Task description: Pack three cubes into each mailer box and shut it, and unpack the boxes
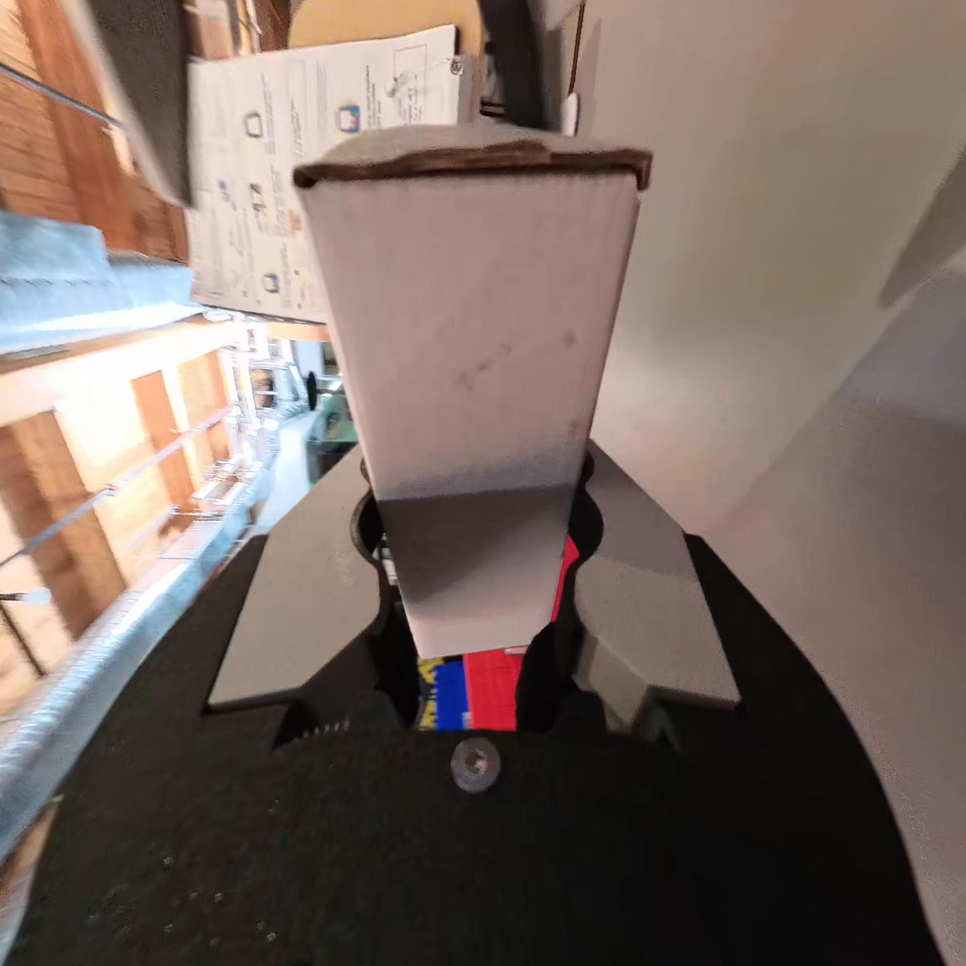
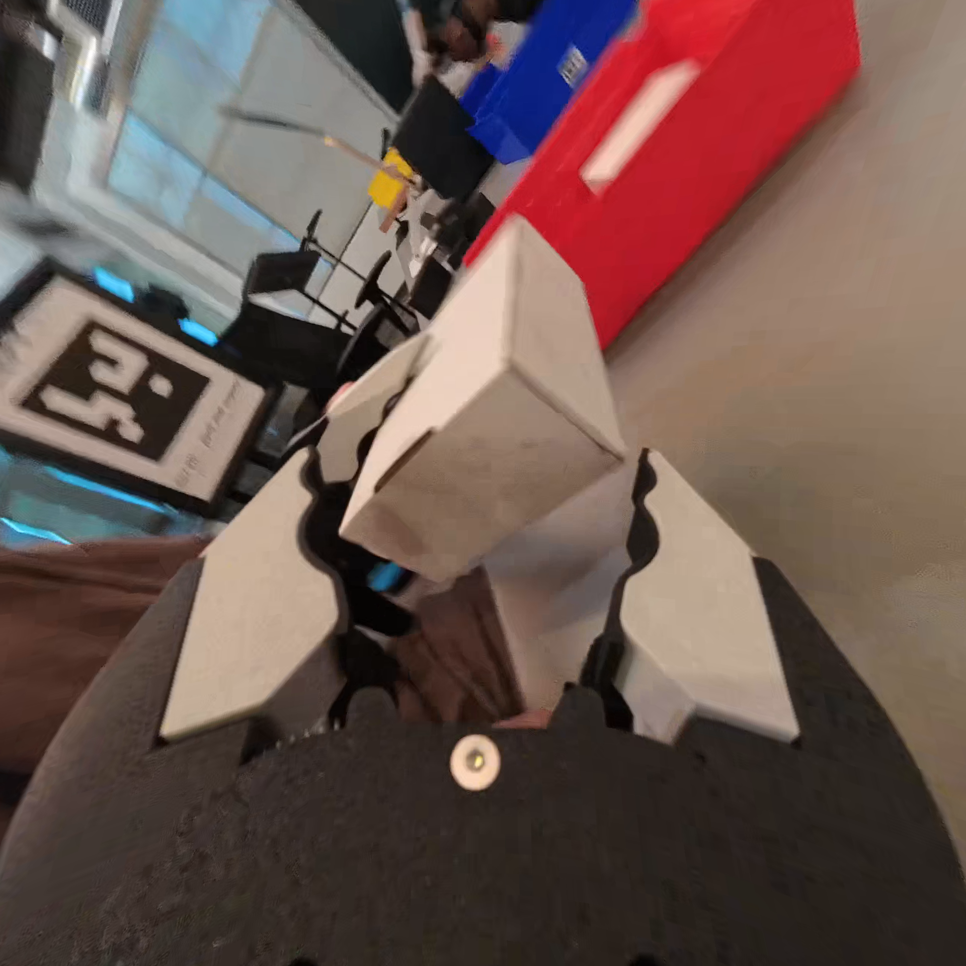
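Mailer box [image 1: 470,340]: white cardboard, shut, held up off the table between the two grippers. The left wrist view shows one long face and a frayed brown far edge; its near end runs down between that gripper's fingers and hides most of what lies behind. The right wrist view shows a corner, two faces and a tucked side flap [image 2: 366,407].

Left gripper [image 1: 473,502]: jaws clamped on the mailer box, grey pads against its sides.

Right gripper [image 2: 470,502]: jaws apart; the box's lower corner sits between the tips, close to the left finger, contact not discernible.

Cubes: concealed; box contents cannot be told.

Red bin [image 2: 679,157]: on the grey table [image 2: 810,418], plain only in the right wrist view, with a blue bin [image 2: 528,89] beyond. The left wrist view shows only red and blue slivers below the box.

Both views tilted and motion-blurred; backgrounds hard to read.
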`<action>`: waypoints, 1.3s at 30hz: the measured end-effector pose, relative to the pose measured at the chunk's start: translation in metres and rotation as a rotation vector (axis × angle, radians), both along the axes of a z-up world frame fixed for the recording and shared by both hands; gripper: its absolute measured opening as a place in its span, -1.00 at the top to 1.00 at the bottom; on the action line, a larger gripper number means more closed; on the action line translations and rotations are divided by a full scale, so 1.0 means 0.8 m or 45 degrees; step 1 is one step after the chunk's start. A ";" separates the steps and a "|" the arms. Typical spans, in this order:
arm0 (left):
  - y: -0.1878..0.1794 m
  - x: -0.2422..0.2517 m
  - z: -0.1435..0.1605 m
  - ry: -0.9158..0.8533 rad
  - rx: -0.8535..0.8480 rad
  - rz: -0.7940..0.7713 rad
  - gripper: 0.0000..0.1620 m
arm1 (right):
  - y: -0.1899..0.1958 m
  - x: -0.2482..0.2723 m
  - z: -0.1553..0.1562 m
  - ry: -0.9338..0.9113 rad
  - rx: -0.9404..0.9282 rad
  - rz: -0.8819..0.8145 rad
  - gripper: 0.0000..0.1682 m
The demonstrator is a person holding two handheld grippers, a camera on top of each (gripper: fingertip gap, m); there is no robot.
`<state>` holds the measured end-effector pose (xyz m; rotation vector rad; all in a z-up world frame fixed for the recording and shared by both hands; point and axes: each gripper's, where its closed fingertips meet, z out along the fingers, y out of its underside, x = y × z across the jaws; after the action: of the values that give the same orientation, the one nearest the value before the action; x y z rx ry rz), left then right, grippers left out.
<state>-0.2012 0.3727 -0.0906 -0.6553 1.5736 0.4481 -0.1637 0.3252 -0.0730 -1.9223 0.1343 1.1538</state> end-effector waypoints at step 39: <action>-0.030 0.027 -0.088 -0.066 -1.943 -0.340 -0.41 | -0.039 0.054 -0.143 -1.108 0.400 0.469 0.25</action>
<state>-0.1792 0.3484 -0.1610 -1.5018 1.7201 -1.1108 -0.1205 0.2937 -0.1875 -2.0272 -0.8444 0.4218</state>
